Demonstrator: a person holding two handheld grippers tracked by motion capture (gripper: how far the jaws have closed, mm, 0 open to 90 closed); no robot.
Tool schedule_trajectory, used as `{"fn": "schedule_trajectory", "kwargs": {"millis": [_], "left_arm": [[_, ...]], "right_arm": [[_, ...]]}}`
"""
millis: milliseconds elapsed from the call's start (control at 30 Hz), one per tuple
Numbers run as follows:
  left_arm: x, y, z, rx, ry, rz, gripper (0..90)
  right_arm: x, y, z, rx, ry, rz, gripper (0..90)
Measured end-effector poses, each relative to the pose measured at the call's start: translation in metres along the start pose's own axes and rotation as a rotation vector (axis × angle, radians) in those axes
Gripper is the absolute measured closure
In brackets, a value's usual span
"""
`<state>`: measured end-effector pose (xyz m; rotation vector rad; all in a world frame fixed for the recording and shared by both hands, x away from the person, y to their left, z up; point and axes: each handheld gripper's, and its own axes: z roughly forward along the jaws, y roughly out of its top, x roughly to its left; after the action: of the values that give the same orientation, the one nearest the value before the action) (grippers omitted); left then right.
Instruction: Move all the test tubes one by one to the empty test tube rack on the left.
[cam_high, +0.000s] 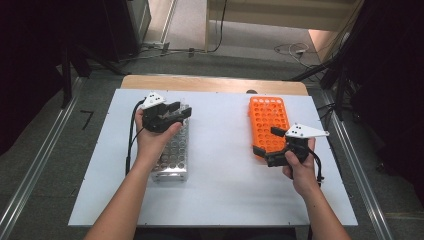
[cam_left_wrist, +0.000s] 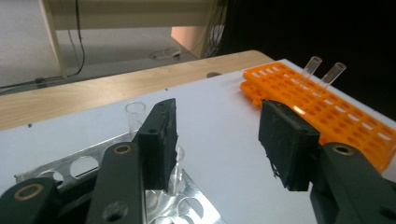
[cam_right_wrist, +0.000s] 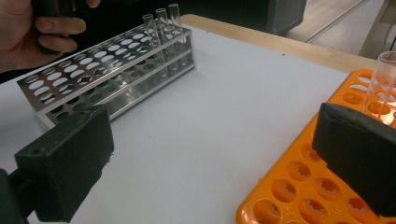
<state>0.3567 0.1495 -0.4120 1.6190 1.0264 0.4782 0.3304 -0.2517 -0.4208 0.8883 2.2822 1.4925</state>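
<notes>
A metal tube rack (cam_high: 172, 155) (cam_right_wrist: 93, 65) stands left of centre on the white board, with three clear tubes (cam_right_wrist: 161, 28) at its far end. My left gripper (cam_high: 181, 110) (cam_left_wrist: 219, 126) hovers over that far end. It is open, with nothing between the pads, and one tube (cam_left_wrist: 134, 114) stands just behind its left jaw. An orange rack (cam_high: 269, 120) (cam_left_wrist: 327, 107) lies to the right and holds two clear tubes (cam_left_wrist: 322, 70). My right gripper (cam_high: 265, 141) (cam_right_wrist: 210, 140) is open wide at the orange rack's near left corner, one jaw over its holes beside a tube (cam_right_wrist: 380, 84).
The white board (cam_high: 225, 165) lies on a wooden table (cam_high: 215, 83) whose far edge shows beyond it. Bare board separates the two racks. Cables lie on the floor (cam_high: 290, 49) behind the table, and metal rails (cam_high: 30, 175) run along both sides.
</notes>
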Motion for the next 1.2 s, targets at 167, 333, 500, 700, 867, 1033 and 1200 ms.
{"fn": "schedule_trajectory", "kwargs": {"millis": [167,333,500,700,867,1033,1200], "left_arm": [[-0.006,-0.001,-0.011,-0.009,-0.013,-0.001,34.5],[-0.016,-0.005,-0.022,-0.012,-0.033,0.015,24.7],[-0.028,-0.008,-0.03,-0.016,-0.044,0.029,12.8],[-0.038,-0.011,-0.033,-0.009,-0.071,0.032,3.3],[-0.046,-0.016,-0.035,-0.011,-0.099,0.023,0.0],[-0.047,-0.02,-0.037,-0.014,-0.095,0.014,0.0],[-0.046,-0.022,-0.039,-0.012,-0.101,0.006,0.0]], "right_arm": [[-0.003,0.002,-0.001,-0.004,-0.011,0.002,0.0],[-0.008,0.002,-0.001,-0.007,-0.023,0.009,0.0],[-0.013,0.002,0.001,-0.002,-0.037,0.019,0.0],[-0.025,0.0,0.002,-0.012,-0.051,0.06,0.0],[-0.038,-0.002,0.003,-0.006,-0.088,0.085,0.0],[-0.051,-0.003,0.006,-0.006,-0.125,0.11,2.4],[-0.063,-0.002,0.012,0.008,-0.155,0.141,3.9]]}}
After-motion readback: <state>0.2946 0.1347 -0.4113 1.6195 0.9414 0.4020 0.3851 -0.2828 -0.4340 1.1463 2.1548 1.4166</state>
